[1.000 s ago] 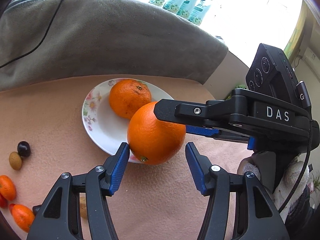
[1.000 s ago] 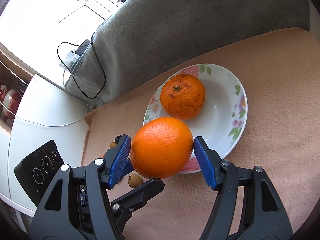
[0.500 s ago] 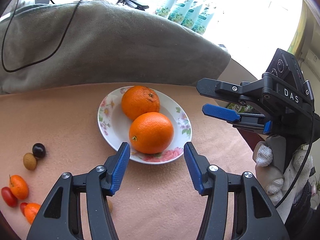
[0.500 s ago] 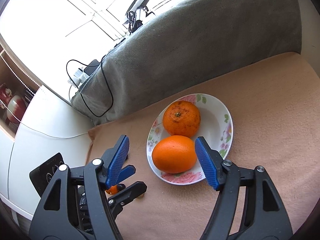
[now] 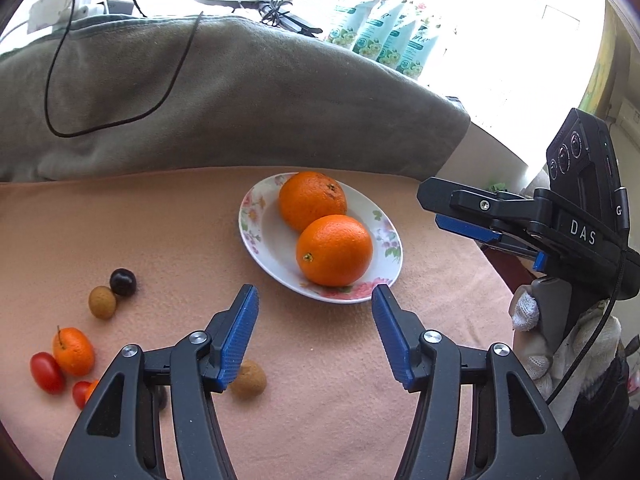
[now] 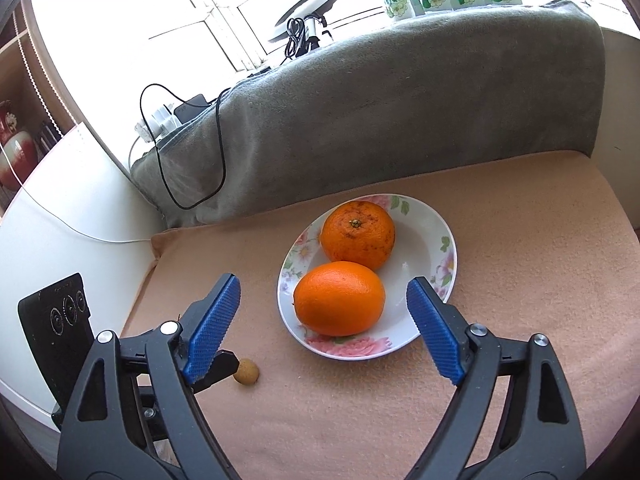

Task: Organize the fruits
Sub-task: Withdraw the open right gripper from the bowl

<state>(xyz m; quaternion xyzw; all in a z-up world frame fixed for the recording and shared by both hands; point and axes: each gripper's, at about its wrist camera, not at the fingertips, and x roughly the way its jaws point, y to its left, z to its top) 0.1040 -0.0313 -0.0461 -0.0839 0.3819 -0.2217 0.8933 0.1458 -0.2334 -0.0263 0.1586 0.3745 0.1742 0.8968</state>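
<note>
Near orange (image 6: 339, 298) lies on the plate (image 6: 430, 240), touching the far orange (image 6: 358, 234); a second ago the right gripper (image 6: 323, 330) clamped it above the rim. That gripper's fingers (image 6: 434, 332) have just been opening and now stand wide, empty, drawn back. Left gripper (image 5: 314, 336) open, empty, also farther back; small fruits (image 5: 102, 302) to its left.

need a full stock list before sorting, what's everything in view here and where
oranges: 2, orange, touching on the plate
plate: 1, white, floral rim, on the cloth
peach cloth: 1, covers the surface
small fruits: about eight; orange, red, dark, tan; loose left of the plate
grey blanket: 1, behind the cloth
black cable: 1, on the blanket
teal packs: 4, at the window
left gripper: open, empty
right gripper: jaws just opened, nothing between the pads
gloved hand: white, holds the right gripper
</note>
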